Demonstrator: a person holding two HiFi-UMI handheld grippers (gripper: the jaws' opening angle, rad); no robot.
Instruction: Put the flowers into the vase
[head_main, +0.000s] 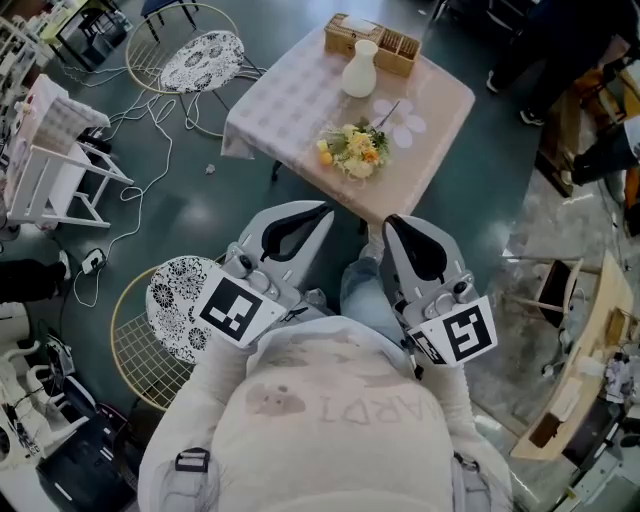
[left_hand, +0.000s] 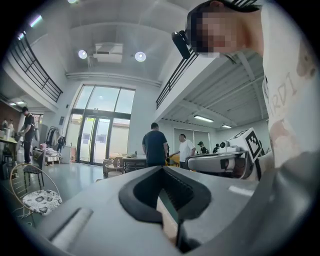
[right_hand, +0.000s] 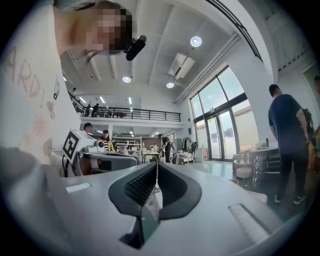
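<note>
Left gripper (head_main: 322, 212) and right gripper (head_main: 392, 222) are both clenched on nothing, short of the table (head_main: 290, 100); flowers (head_main: 352, 150) lie on its near part; vase (head_main: 360, 68) stands behind them, beside a box (head_main: 395, 45); a wire chair (head_main: 165, 310) stands left.

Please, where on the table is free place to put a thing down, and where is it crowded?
The left half of the table is bare, from the vase and flowers to the left edge. The far side is crowded: the vase stands close before a wooden box, the flowers lie nearer.
</note>
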